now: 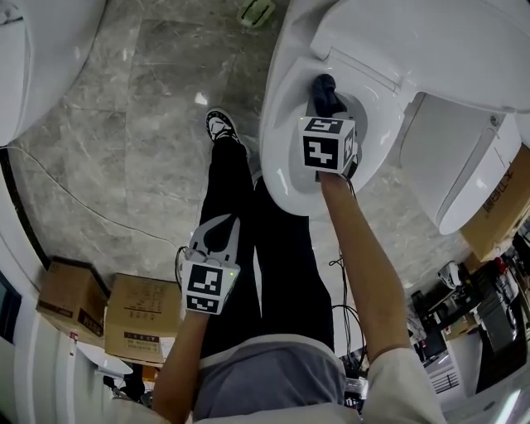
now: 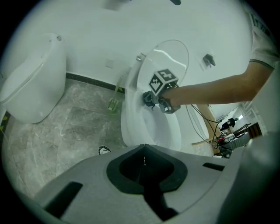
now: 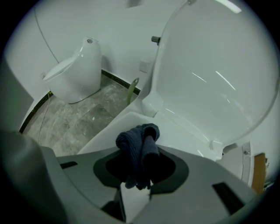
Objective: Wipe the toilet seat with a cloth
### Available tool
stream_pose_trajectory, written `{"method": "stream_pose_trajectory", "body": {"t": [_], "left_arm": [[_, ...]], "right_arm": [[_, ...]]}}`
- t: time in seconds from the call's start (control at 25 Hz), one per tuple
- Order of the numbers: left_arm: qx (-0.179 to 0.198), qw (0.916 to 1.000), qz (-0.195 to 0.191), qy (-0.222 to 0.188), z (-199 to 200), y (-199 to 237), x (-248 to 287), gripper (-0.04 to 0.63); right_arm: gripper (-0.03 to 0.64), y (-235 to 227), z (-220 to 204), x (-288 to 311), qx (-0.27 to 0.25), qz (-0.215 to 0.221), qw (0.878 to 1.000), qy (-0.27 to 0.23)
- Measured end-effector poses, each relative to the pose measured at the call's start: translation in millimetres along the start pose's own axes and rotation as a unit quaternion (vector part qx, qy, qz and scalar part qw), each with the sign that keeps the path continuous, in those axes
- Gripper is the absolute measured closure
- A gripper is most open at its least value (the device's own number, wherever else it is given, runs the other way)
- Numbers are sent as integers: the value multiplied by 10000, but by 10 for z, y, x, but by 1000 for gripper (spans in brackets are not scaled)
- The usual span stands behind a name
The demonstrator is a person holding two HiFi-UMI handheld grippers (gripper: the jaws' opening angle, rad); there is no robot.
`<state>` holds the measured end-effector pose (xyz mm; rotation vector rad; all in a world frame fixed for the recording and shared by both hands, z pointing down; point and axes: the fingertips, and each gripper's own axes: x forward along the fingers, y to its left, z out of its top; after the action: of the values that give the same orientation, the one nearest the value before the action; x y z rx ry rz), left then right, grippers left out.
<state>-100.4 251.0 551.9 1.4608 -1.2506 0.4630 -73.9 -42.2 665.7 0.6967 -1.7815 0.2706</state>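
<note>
2 toilets: toilet (image 1: 281, 124) mid-floor, 2nd toilet (image 1: 16, 66) at floor's left edge. 1 cloth (image 1: 325, 87). 2 grippers: left gripper (image 1: 217, 228), right gripper (image 1: 325, 106). 3 boxes: box (image 1: 70, 296) & box (image 1: 139, 319) at bottom-left corner, box (image 1: 497, 207) at right edge. 1 shoe (image 1: 222, 126).

A grey marble floor (image 1: 149, 91) carries a second toilet (image 3: 74, 70) at its left edge, against the wall. A small carton (image 1: 73, 296) sits beside a bigger carton (image 1: 145, 319) near the lower left corner. A green item (image 1: 257, 12) lies at the far edge. A thin cable (image 1: 83, 203) crosses the floor. A side box (image 1: 501, 207) and tangled gear (image 1: 464, 306) crowd the right edge.
</note>
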Motion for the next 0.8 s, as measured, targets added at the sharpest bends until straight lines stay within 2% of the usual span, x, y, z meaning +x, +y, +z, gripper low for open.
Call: {"method": "stream_pose_trajectory", "body": {"t": [0.28,0.4,0.52,0.64,0.8], "left_arm": [[-156,9999,32,-50,-47,59,-8,584],[-221,9997,22,-53,-81,83,11,584],[-216,9996,172,-22,-93,198,-13,584],[-81,9995,293,30,-105,292,-36,584],[-160,9994,307,44,-101,340,-67,584]], "right_arm": [[511,238,-15,-63,-972,-7,9951,-166],[511,336,-44,-80,-1461,18,9890,-228],[511,456,-87,-124,-1878,83,9817,-292],[510,568,-149,-167,-2185,147,9751,-356],[511,707,-249,-224,-2561,205,9655,-427]]}}
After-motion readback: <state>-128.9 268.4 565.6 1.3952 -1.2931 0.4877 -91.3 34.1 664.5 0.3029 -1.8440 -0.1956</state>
